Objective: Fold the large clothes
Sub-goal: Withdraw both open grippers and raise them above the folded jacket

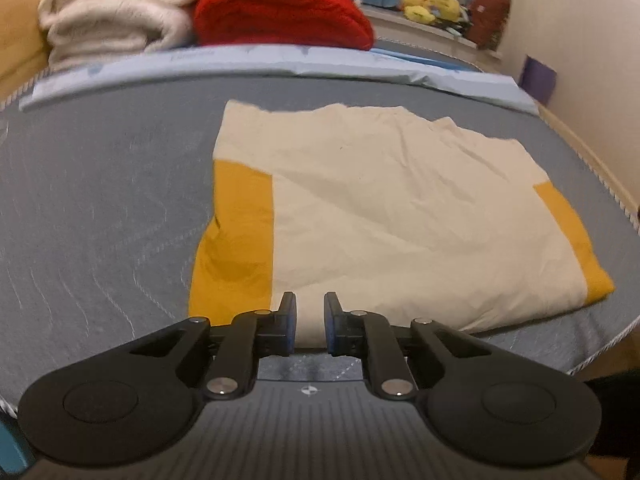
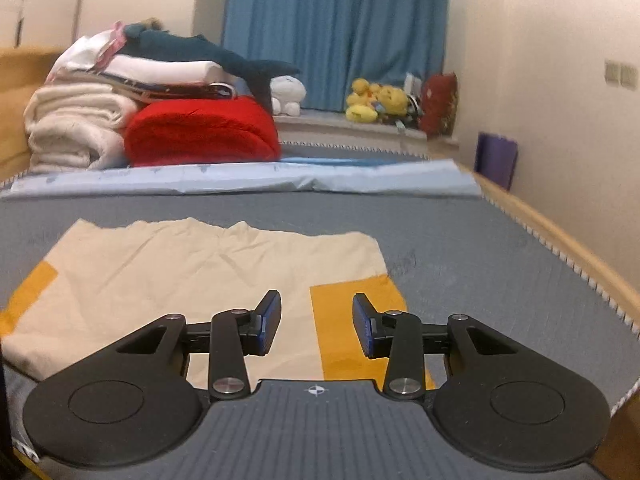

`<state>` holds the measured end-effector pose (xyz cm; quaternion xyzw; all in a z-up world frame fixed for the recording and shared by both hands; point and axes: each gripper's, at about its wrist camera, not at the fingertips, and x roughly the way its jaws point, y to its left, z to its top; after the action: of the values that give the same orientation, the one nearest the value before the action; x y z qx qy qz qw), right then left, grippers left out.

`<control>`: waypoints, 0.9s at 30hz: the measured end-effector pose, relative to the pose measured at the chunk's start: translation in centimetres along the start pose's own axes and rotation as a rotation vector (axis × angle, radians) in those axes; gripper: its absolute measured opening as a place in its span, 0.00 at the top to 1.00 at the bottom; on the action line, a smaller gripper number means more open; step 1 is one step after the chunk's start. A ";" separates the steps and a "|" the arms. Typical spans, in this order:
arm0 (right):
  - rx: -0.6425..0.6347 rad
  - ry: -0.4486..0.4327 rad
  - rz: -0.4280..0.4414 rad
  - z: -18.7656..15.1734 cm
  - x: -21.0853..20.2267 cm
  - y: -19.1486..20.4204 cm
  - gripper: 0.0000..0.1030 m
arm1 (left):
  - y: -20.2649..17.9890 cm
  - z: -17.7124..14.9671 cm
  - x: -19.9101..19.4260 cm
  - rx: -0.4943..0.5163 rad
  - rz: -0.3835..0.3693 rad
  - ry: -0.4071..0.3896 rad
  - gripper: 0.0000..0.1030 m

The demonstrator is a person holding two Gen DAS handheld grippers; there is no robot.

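Two folded blankets (image 2: 152, 132) behind cream-and-yellow garment (image 1: 380, 208), plush toys (image 2: 376, 104)

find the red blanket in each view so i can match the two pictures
Left wrist: red blanket at top centre, right of the white blankets, beyond the cream and yellow cloth.
Right wrist: red blanket at middle left, again right of the white blankets.
Shared landmark: yellow plush toys, to the right of it in both.
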<state>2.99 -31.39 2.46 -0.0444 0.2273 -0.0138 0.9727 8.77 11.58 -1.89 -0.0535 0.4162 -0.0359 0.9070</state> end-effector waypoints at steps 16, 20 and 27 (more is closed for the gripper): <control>0.118 0.004 0.076 0.2 0.6 -1.5 0.59 | 4.5 -1.6 4.8 -0.489 -0.126 0.213 0.49; 0.140 0.036 0.105 0.2 1.2 -1.4 0.59 | 6.7 -2.9 6.1 -0.689 -0.131 0.197 0.46; 0.175 0.069 0.126 0.2 1.9 -1.5 0.59 | 8.1 -3.6 7.3 -0.827 -0.117 0.114 0.42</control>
<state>4.81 -32.95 1.96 0.0557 0.2608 0.0261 0.9634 10.98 18.53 -10.70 -0.4346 0.4414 0.0801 0.7809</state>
